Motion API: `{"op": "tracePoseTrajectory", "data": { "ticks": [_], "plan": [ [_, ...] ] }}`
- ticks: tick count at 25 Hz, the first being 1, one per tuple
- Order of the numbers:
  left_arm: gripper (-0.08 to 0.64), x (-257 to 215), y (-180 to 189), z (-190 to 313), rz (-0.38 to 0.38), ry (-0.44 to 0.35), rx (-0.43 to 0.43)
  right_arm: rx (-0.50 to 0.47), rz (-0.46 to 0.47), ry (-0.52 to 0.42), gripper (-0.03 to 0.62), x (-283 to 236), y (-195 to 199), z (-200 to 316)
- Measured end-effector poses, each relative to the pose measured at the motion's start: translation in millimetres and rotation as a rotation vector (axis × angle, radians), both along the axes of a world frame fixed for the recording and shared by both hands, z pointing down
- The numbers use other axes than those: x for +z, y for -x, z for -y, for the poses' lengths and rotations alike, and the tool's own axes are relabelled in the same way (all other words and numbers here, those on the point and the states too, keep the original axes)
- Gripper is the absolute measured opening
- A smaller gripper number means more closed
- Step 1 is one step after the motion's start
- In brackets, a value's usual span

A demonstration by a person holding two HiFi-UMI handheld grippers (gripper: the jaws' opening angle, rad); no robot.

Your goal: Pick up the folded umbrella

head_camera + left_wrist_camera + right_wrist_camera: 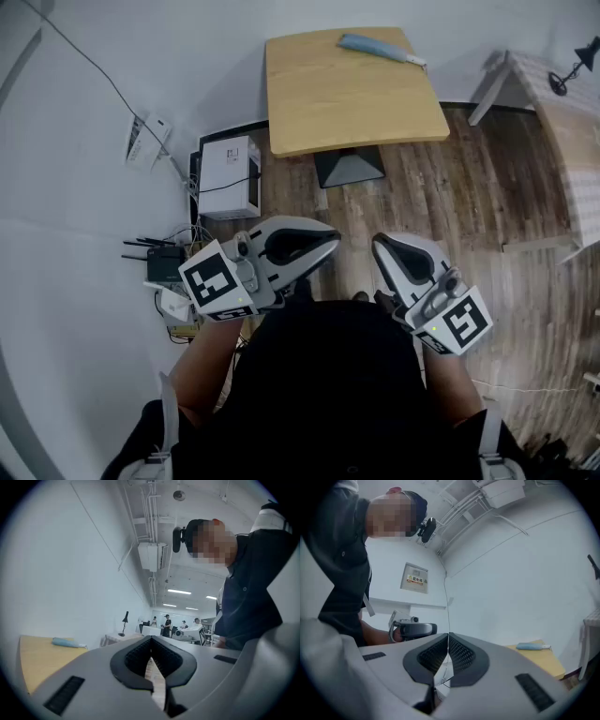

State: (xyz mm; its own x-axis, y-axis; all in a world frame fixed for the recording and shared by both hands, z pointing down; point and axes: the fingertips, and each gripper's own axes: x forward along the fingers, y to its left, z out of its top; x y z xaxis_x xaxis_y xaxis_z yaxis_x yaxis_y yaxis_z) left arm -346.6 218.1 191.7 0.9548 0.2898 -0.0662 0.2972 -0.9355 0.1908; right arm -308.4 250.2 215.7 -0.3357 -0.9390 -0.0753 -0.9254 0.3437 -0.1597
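The wooden surface stands well ahead of the person. The left gripper and right gripper are level and close to the body, each with its jaws pressed together on nothing. The pale blue folded umbrella lies along the surface's far edge.

Worn: black top, grey shoulder straps. The left gripper and right gripper have pale grey shells, black ribbed pads, and black-and-white marker cubes nearest the top.
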Motion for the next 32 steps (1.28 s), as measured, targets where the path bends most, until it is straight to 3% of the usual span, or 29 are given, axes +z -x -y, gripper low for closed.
{"op": "tracePoseTrajectory", "data": {
  "ticks": [4,8,12,18,26,30,32],
  "plan": [
    [0.012,9,-1,5,0.006,-0.015,-0.073,-0.076,-0.04,0.013,0.018,3,5,-5],
    [0.012,24,-7,-23,0.008,0.018,0.031,-0.028,-0.046,0.025,0.02,8,1,-10],
    [0.012,32,-13,-37,0.049,0.011,0.042,0.014,-0.03,0.029,0.02,18,-10,-28],
    [0.012,26,-25,-38,0.054,0.033,-0.013,0.028,-0.009,0.006,0.02,18,-24,-48],
    [0.012,35,-56,-83,0.106,0.03,-0.019,-0.002,0.049,0.016,0.02,37,-49,-89],
    [0.012,27,-52,-76,0.11,0.006,-0.075,0.02,0.093,0.036,0.02,52,-69,-100],
    [0.012,24,-42,-65,0.102,0.037,-0.106,0.033,0.095,0.034,0.02,53,-73,-99]
  ]
}}
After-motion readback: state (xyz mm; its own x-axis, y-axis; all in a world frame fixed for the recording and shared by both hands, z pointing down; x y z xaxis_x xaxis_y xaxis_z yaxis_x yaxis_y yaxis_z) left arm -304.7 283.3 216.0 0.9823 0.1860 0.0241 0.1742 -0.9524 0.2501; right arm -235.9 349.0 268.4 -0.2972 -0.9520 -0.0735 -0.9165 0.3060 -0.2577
